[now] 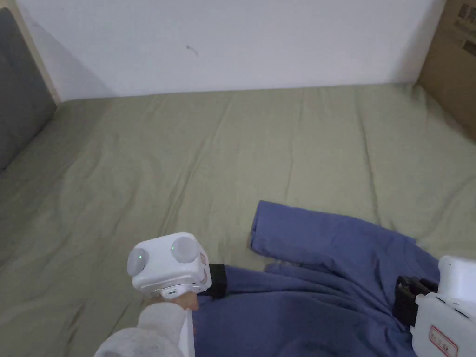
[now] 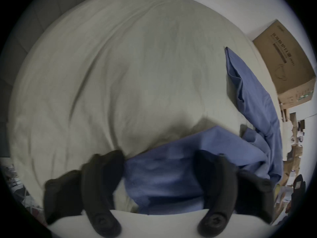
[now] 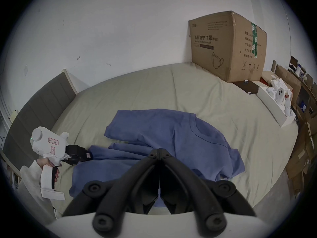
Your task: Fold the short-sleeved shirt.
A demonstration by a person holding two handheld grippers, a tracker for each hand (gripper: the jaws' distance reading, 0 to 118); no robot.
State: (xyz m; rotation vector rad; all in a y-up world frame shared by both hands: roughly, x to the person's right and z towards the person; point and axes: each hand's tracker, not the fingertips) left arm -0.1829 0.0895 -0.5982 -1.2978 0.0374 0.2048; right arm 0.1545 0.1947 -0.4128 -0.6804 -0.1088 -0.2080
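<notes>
A blue short-sleeved shirt lies rumpled on the olive bed sheet, with one sleeve spread toward the far left and the collar toward the right. My left gripper is at the shirt's left edge. In the left gripper view it is open, jaws wide apart with blue cloth lying between them. My right gripper is shut at the middle of the shirt, and creases in the cloth run into its tips. It sits at the bottom right in the head view.
A big cardboard box stands on the bed's far right corner by the white wall. A grey padded headboard bounds the left side. A white tray with white cloths lies off the right edge. Broad bare sheet stretches beyond the shirt.
</notes>
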